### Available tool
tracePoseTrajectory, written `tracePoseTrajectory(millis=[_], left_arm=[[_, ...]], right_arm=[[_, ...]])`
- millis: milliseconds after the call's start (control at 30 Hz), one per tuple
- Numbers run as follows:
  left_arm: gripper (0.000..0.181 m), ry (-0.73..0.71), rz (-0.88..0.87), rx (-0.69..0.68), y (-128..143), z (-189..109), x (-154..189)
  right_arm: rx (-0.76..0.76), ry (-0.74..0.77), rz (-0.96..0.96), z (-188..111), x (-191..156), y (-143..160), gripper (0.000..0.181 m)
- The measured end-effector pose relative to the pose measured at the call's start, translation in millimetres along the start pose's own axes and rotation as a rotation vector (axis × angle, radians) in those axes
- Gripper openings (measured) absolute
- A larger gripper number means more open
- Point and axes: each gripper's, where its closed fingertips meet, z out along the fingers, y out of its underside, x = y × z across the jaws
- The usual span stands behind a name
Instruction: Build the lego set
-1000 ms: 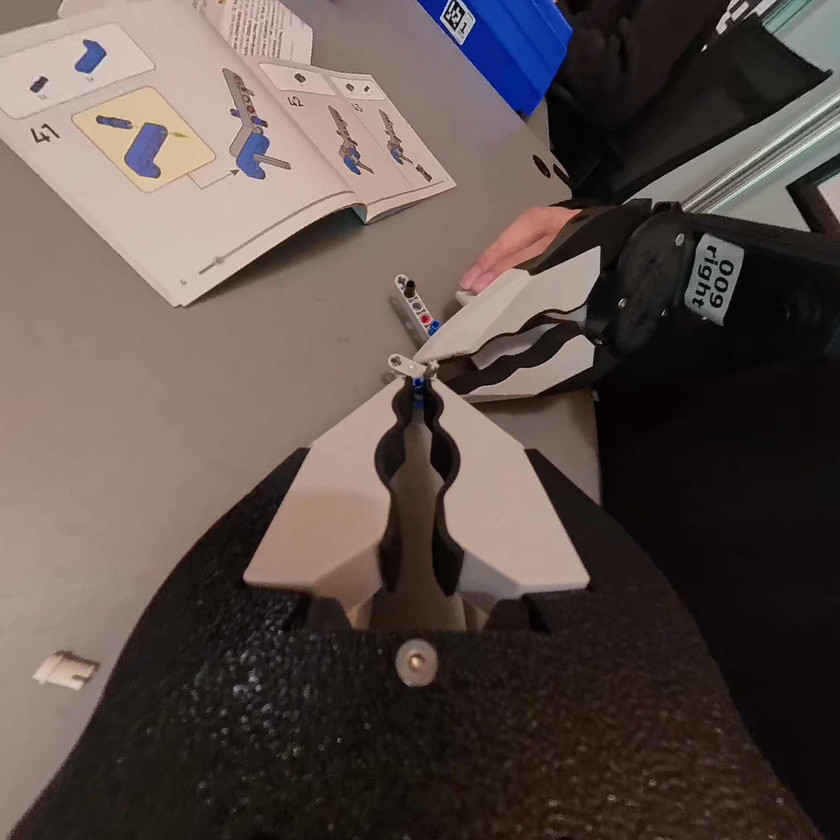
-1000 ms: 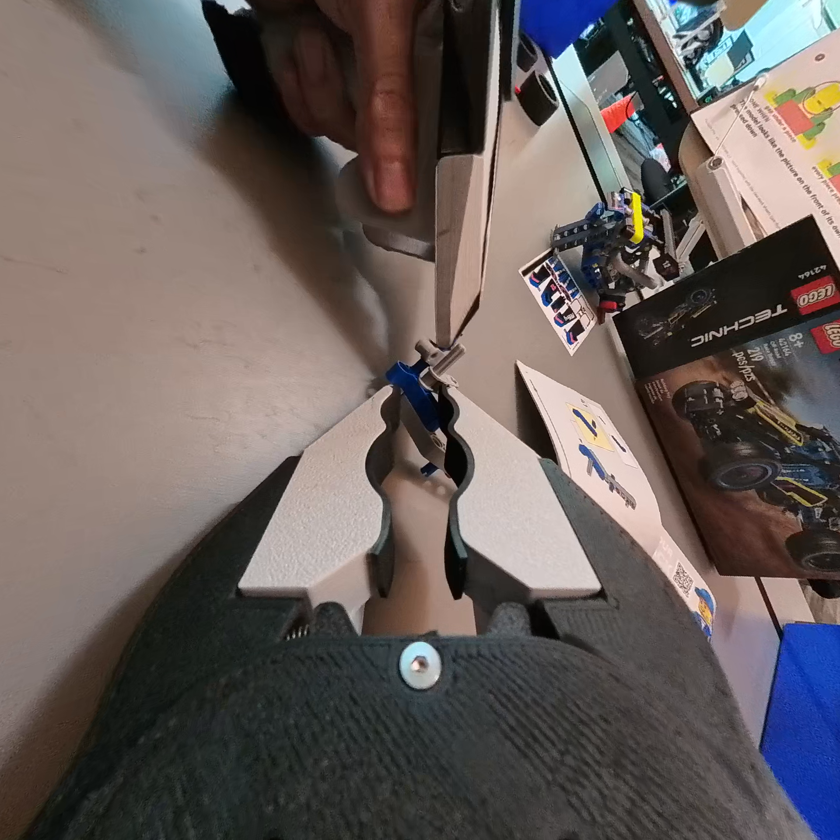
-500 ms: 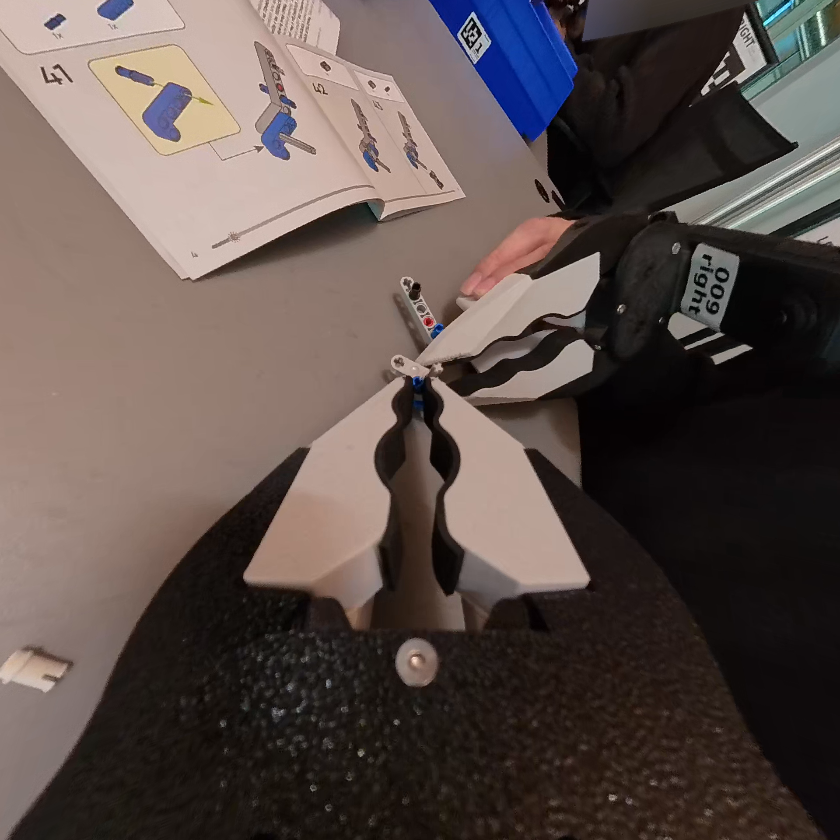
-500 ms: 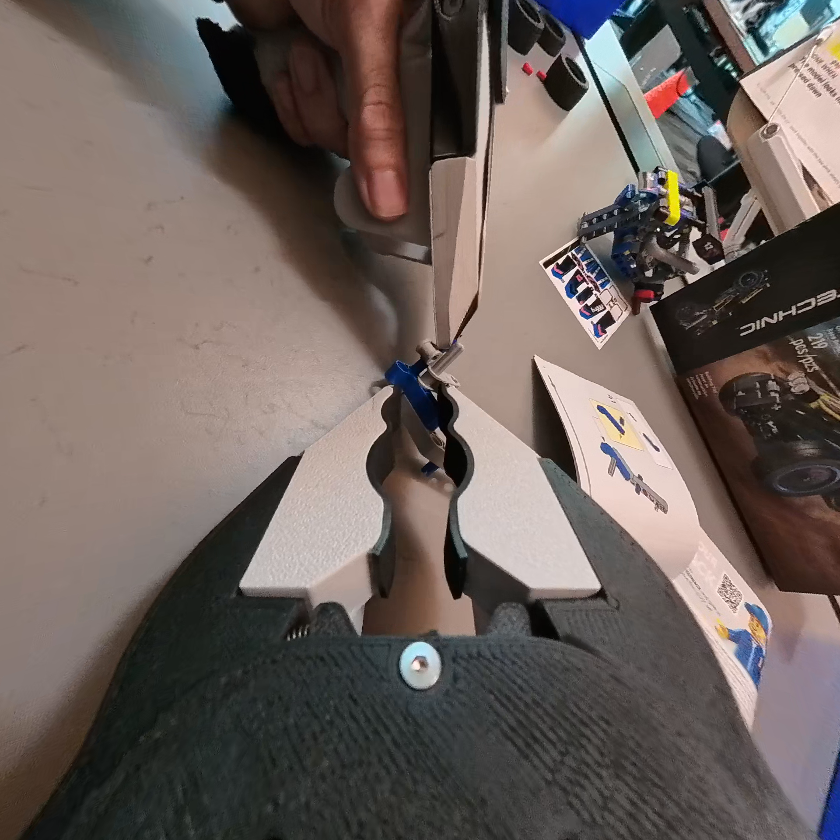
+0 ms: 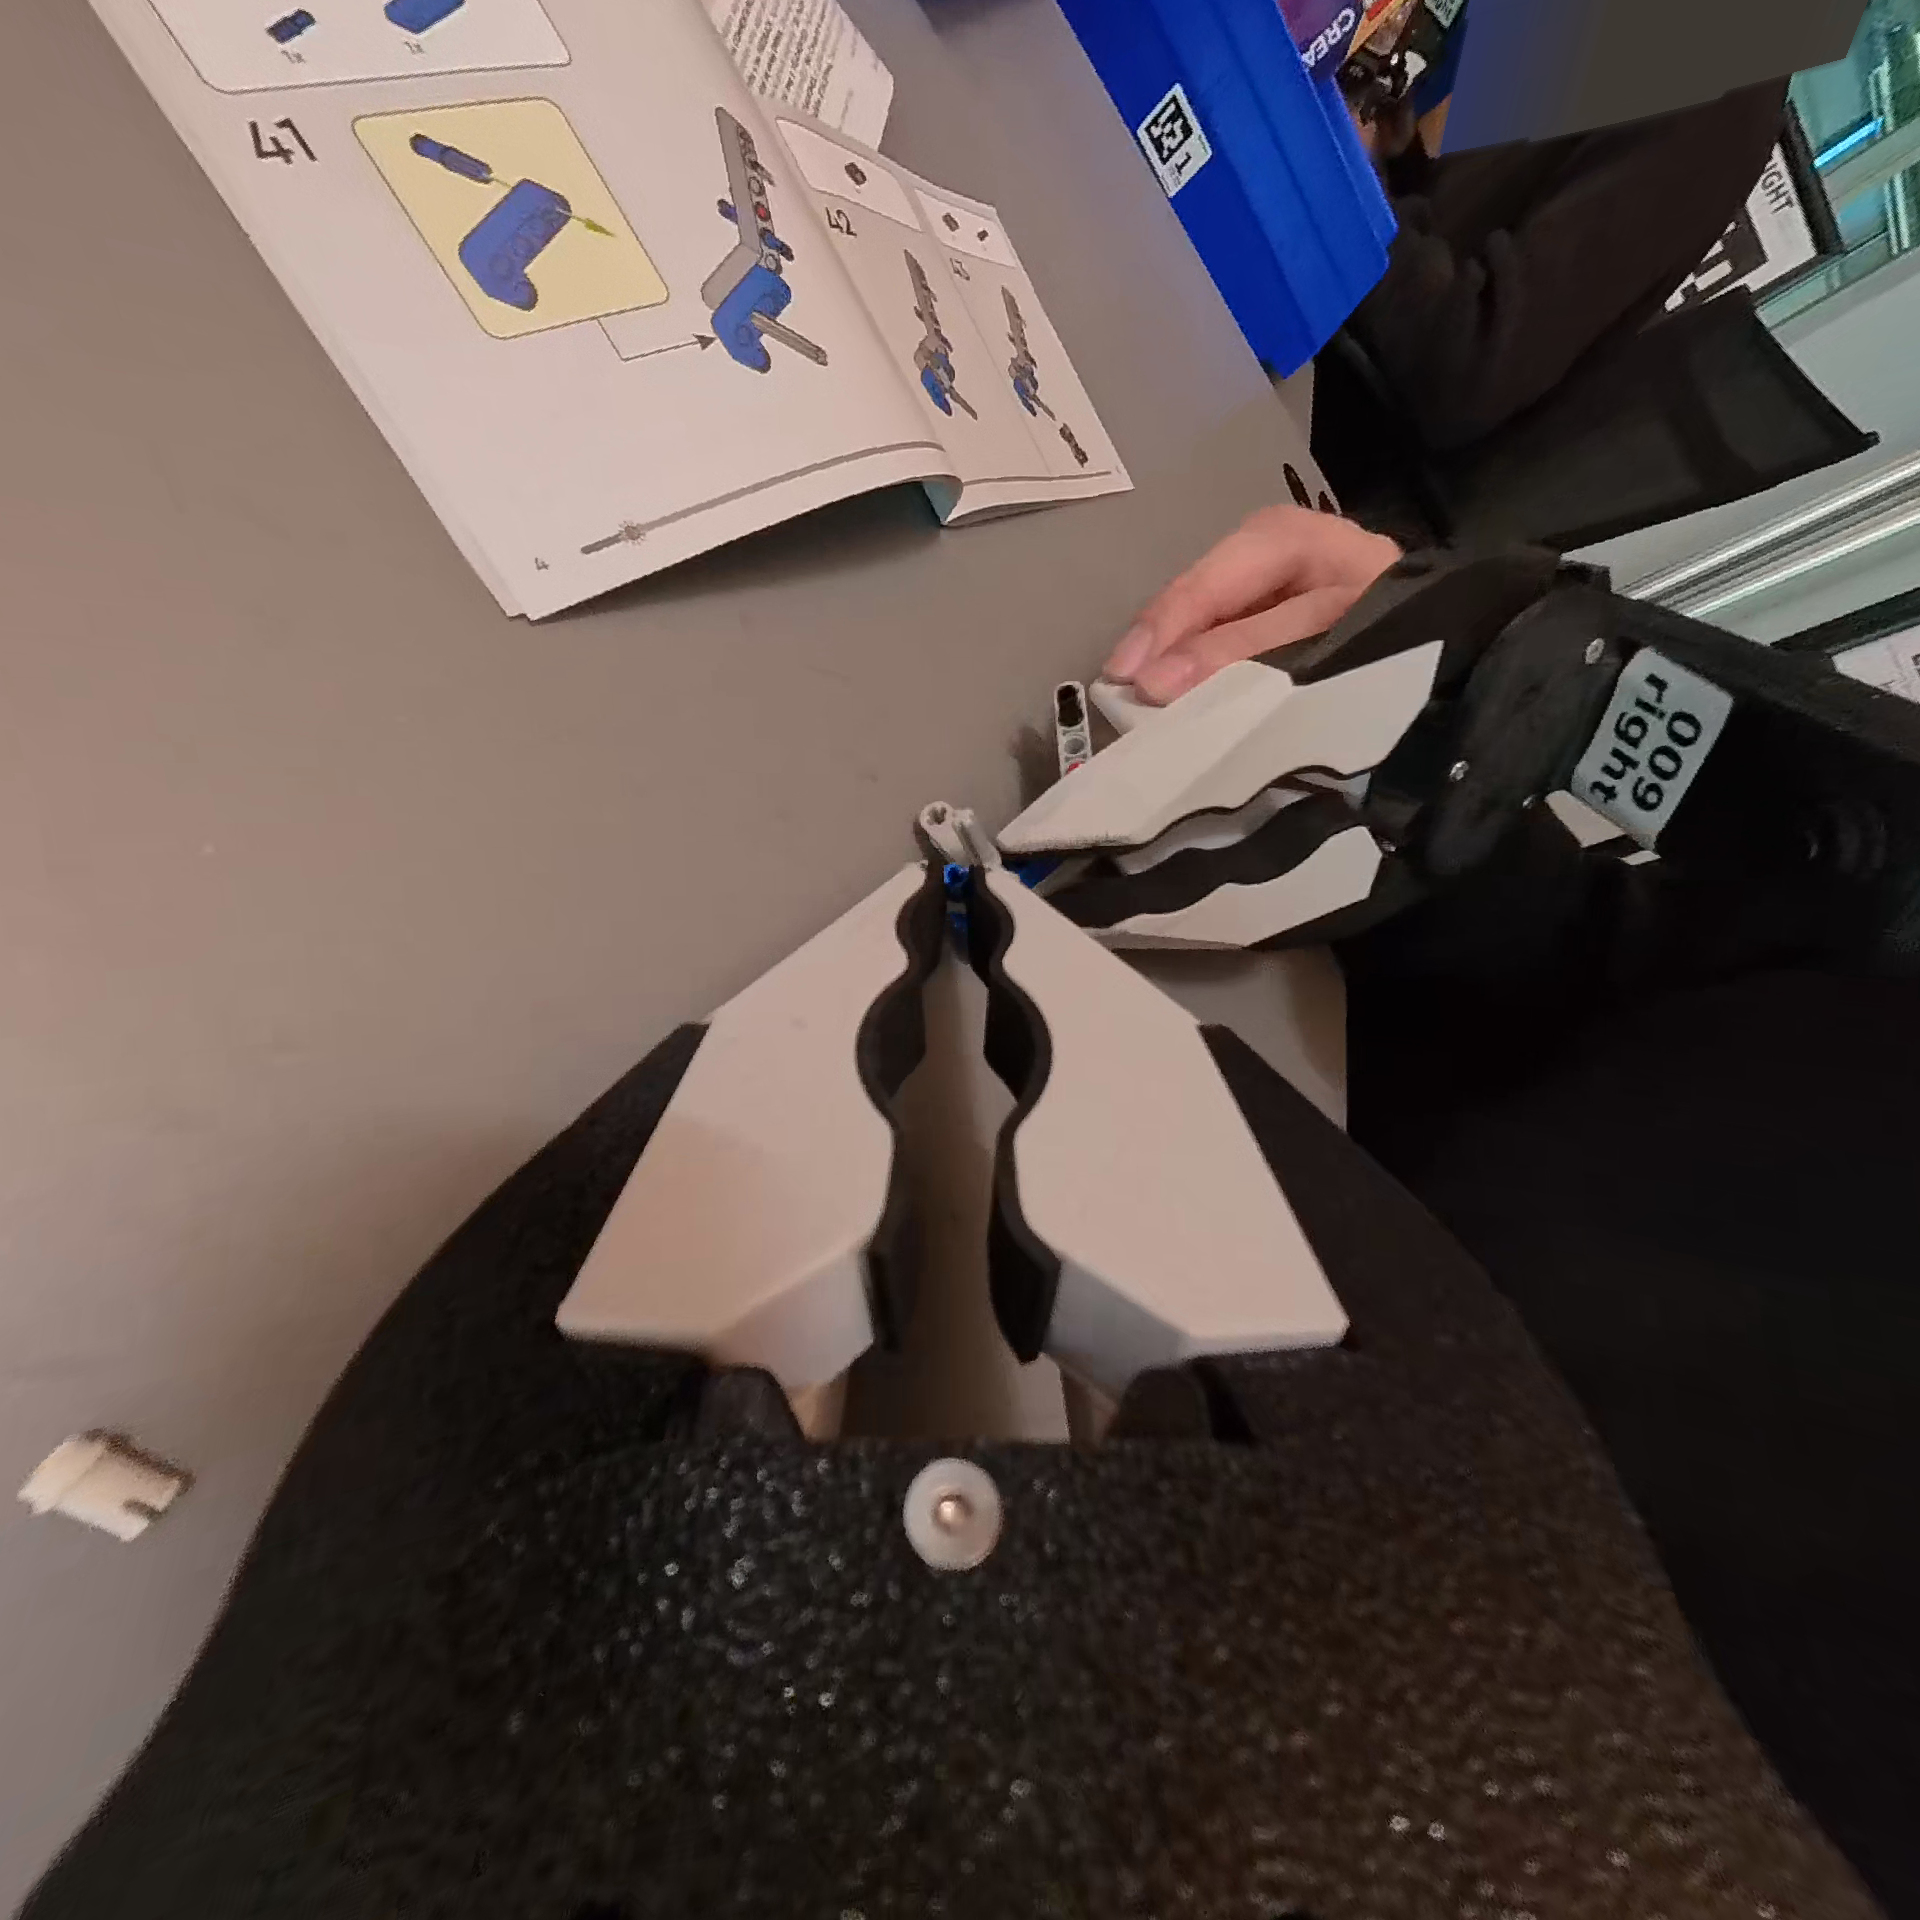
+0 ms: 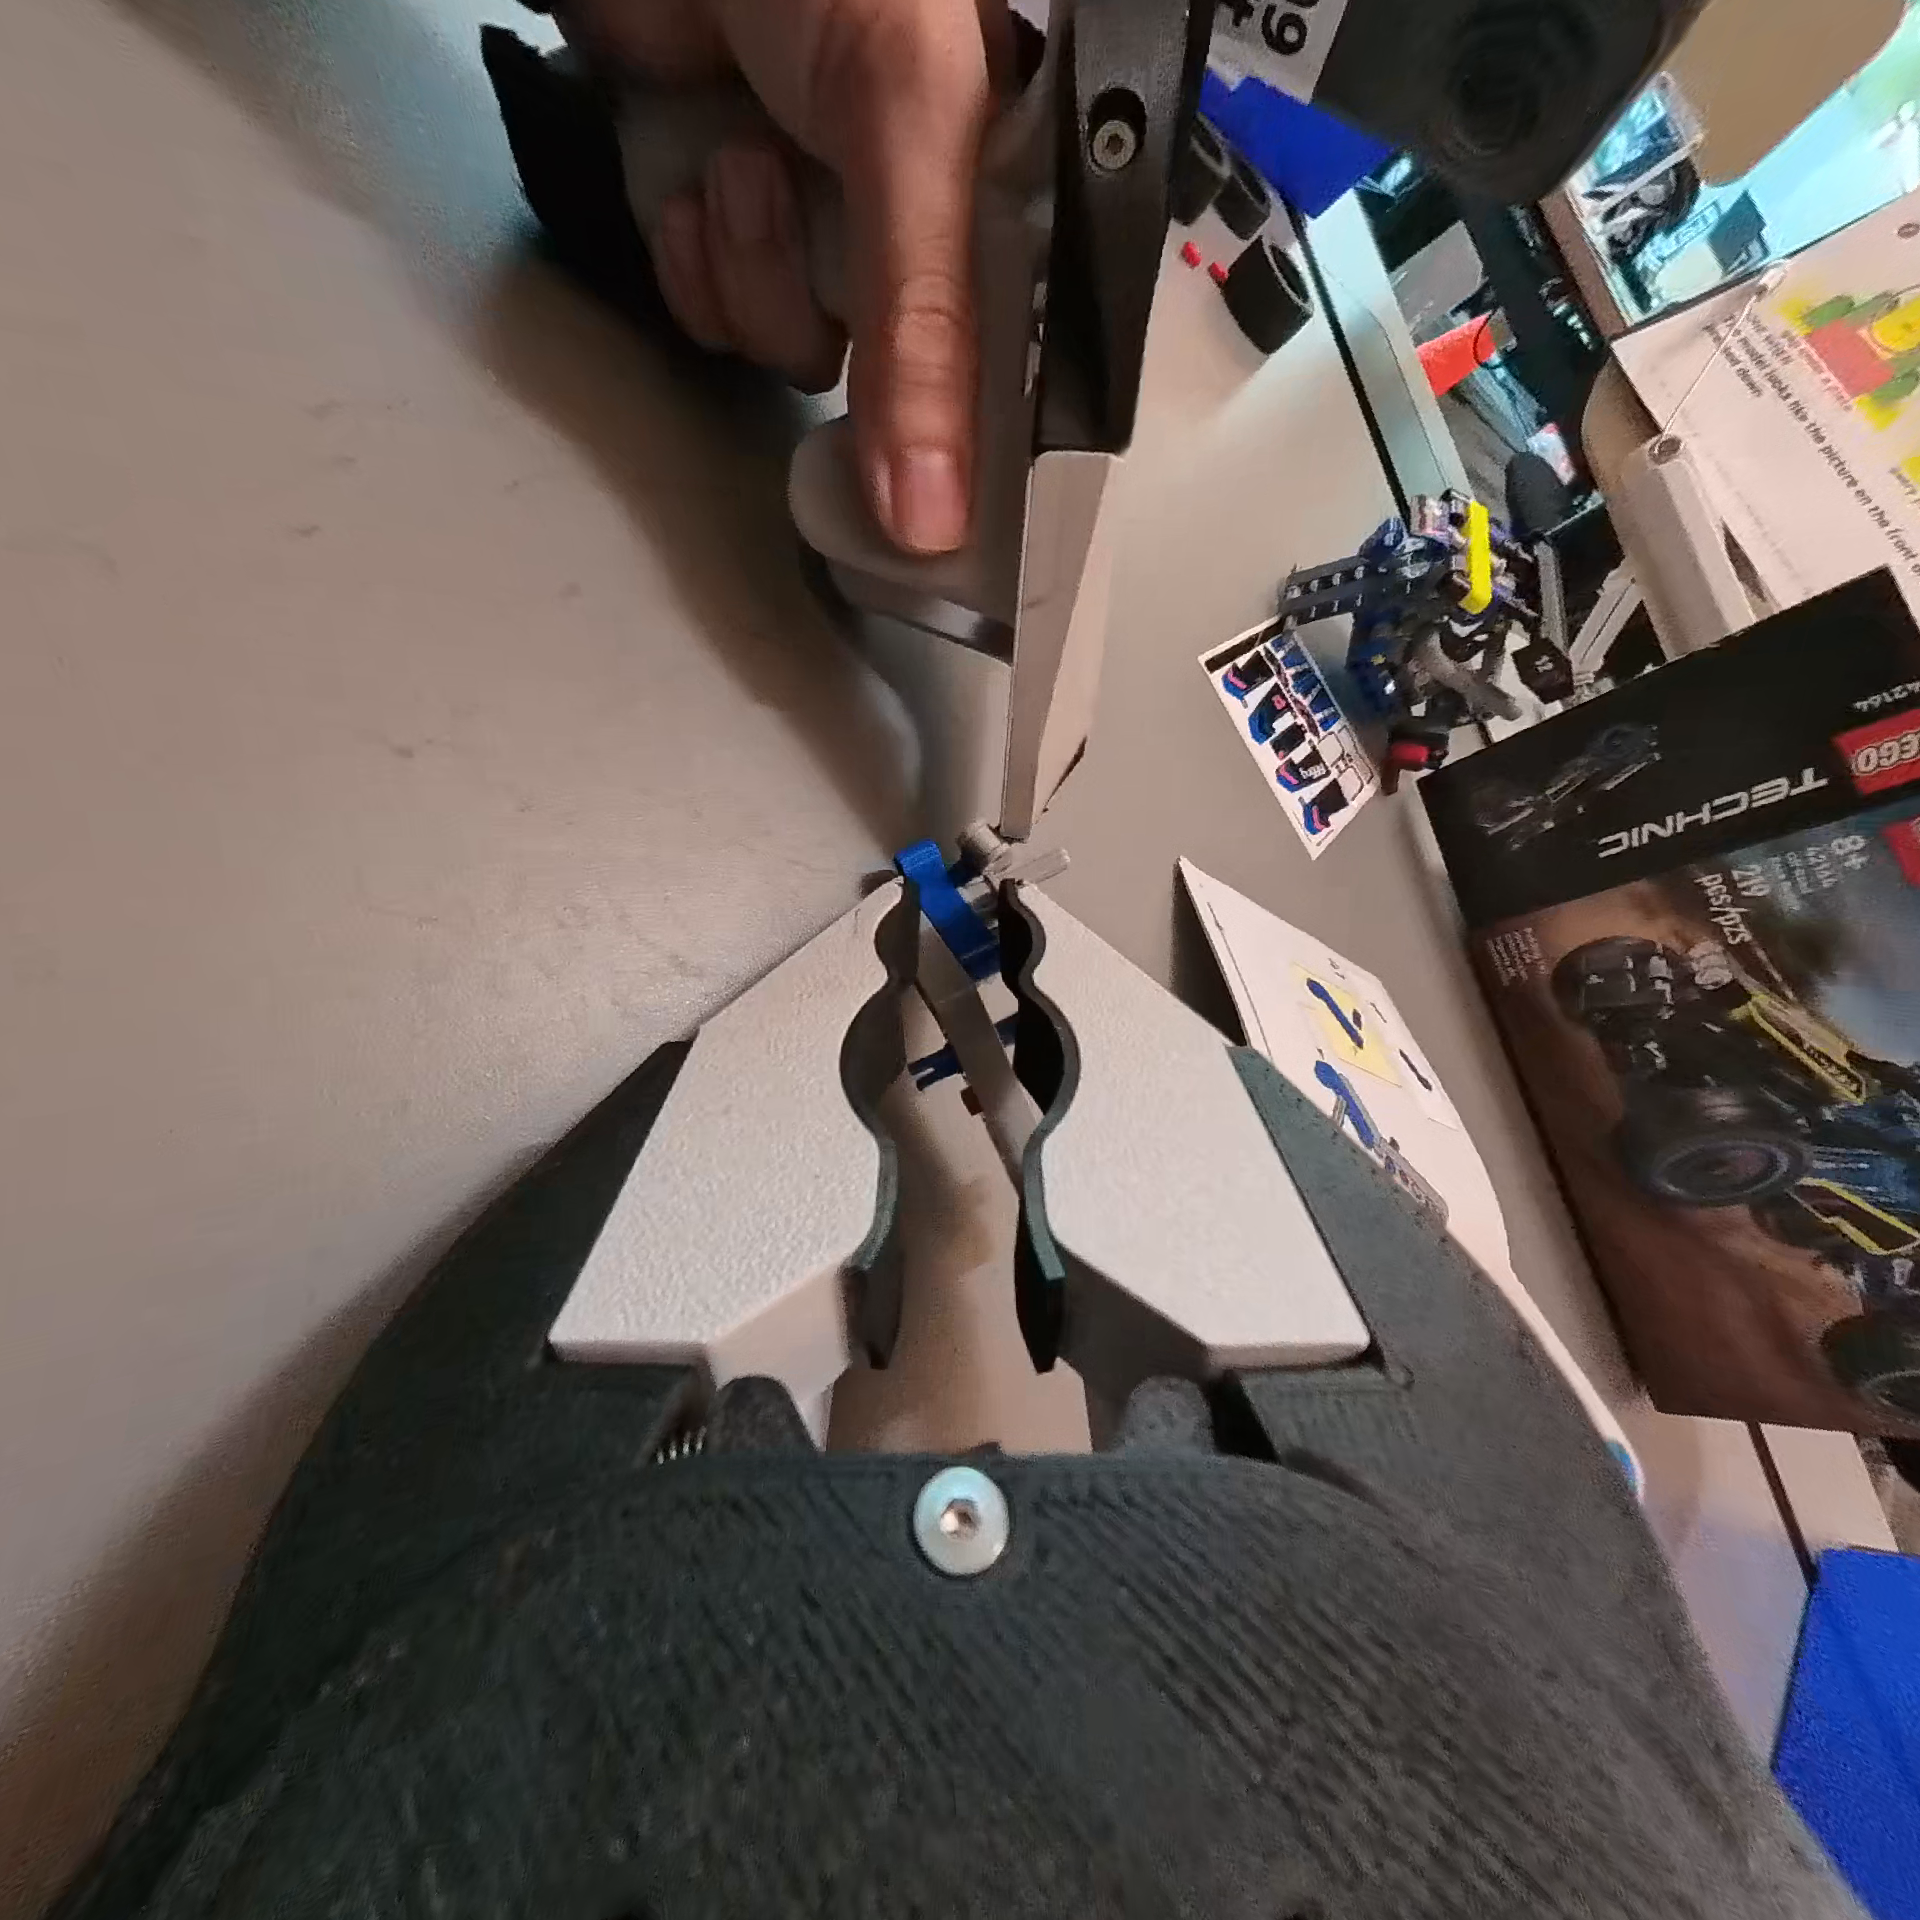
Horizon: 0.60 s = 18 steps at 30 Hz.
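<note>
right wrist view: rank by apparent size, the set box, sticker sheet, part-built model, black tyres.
1. Set box, by far.
2. Sticker sheet and part-built model: alike, so unranked.
3. Black tyres, each smallest, though farther off, so apparent only.

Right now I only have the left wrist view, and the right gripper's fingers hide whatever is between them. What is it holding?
Observer: The right gripper is shut on a blue L-shaped plastic beam joined to a long grey beam.
Operator: How does the left gripper meet it?
Observer: The left gripper pinches a small grey connector that sits right against that blue beam's end.
Operator: Anything on the table beyond them?
Observer: A partly built blue and yellow model stands beside a white sticker sheet.
</note>
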Motion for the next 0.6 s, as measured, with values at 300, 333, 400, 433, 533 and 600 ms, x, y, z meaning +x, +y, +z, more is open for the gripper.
tracePoseTrajectory(millis=[300,333,400,433,533,600], left_arm=[[0.001,0.114,-0.020,-0.084,2,2,3],[0.001,0.111,-0.006,-0.089,2,3,3],[0.001,0.114,0.014,-0.100,2,5,5],[0.001,0.123,0.016,-0.104,2,5,6],[0.002,0.148,0.006,-0.079,-1,3,8],[0.002,0.177,-0.002,-0.052,-5,-1,10]], right_arm=[[0.023,-0.023,-0.028,-5,-1,3,0.012],[0.026,-0.012,-0.039,-6,0,4,0.013],[0.038,0.001,-0.064,-8,0,4,0.014],[0.044,0.007,-0.076,-10,0,4,0.016],[0.021,0.009,-0.070,-18,0,8,0.024],[0.027,0.014,-0.097,-27,-5,3,0.026]])
